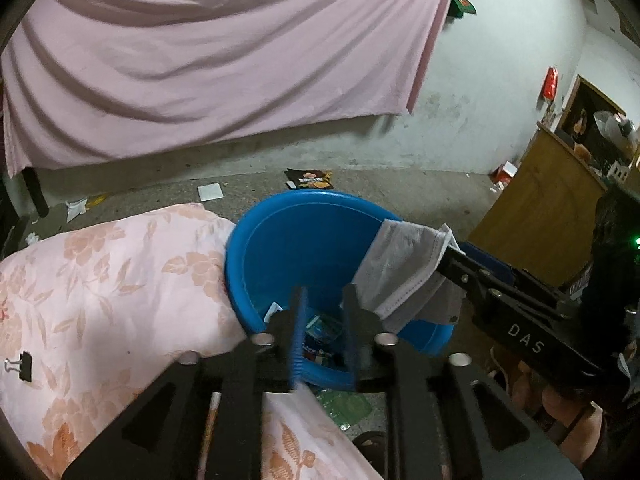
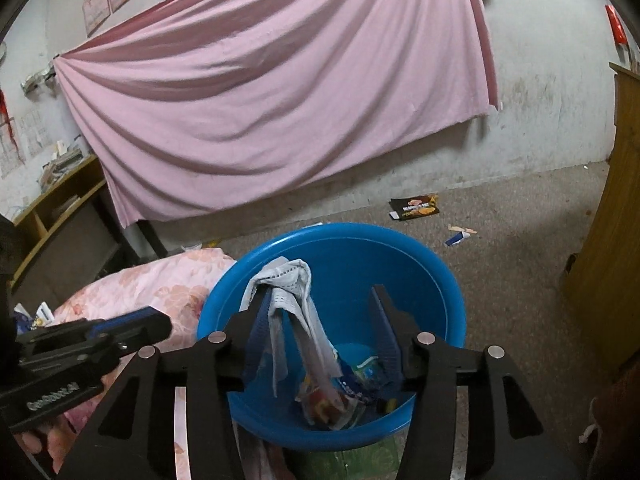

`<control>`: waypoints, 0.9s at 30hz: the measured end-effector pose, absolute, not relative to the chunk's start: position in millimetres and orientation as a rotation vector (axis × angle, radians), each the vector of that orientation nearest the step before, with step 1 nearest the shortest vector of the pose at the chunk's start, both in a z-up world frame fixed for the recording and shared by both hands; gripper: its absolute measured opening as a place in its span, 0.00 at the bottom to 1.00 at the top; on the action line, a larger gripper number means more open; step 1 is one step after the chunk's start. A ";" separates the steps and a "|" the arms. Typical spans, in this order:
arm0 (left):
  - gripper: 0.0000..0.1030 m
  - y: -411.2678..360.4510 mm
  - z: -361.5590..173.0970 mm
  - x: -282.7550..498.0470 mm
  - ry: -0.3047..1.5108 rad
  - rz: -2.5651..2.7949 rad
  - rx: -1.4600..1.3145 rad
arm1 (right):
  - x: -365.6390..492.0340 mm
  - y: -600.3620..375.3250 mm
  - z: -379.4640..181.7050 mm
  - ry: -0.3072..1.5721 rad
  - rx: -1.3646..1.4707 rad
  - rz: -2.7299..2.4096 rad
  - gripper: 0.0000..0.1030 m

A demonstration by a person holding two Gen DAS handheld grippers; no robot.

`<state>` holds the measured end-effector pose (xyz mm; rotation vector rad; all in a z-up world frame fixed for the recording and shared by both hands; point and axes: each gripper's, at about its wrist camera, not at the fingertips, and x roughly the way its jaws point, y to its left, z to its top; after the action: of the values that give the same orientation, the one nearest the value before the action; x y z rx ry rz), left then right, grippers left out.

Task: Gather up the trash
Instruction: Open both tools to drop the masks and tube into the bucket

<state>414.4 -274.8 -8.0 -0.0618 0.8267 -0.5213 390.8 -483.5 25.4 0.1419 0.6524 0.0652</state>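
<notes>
A blue plastic basin (image 1: 280, 240) (image 2: 420, 280) stands on the floor with several wrappers (image 2: 340, 392) in its bottom. A used white face mask (image 2: 288, 292) (image 1: 404, 264) hangs over the basin, draped on my right gripper's left finger. My right gripper (image 2: 322, 328) has its jaws wide apart above the basin. My left gripper (image 1: 324, 320) is open and empty, with its fingers over the basin's near rim. More litter lies on the floor behind the basin: a black snack bag (image 1: 310, 179) (image 2: 416, 208), a white paper (image 1: 211, 191) and a small blue-white wrapper (image 2: 456, 238).
A floral pink quilt (image 1: 100, 280) lies to the left against the basin, with a black binder clip (image 1: 22, 364) on it. A pink sheet (image 2: 280, 100) hangs on the back wall. A wooden cabinet (image 1: 540, 208) stands at the right, shelves (image 2: 60, 216) at the left.
</notes>
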 end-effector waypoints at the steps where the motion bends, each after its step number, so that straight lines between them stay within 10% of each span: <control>1: 0.22 -271.4 -6.5 413.8 0.822 -0.516 -0.071 | 392.4 -483.5 24.6 0.664 0.134 0.058 0.54; 4: 0.23 -262.3 -1.6 411.9 0.816 -0.496 -0.081 | 400.8 -483.5 18.8 0.728 0.101 0.029 0.77; 27: 0.23 -246.3 2.5 406.0 0.833 -0.449 -0.090 | 405.1 -495.7 -9.8 0.966 -0.015 -0.001 0.96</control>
<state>406.0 -246.3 2.5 -0.0897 0.8330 -0.4491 405.1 -495.7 -9.8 -0.0151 0.9662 -0.0007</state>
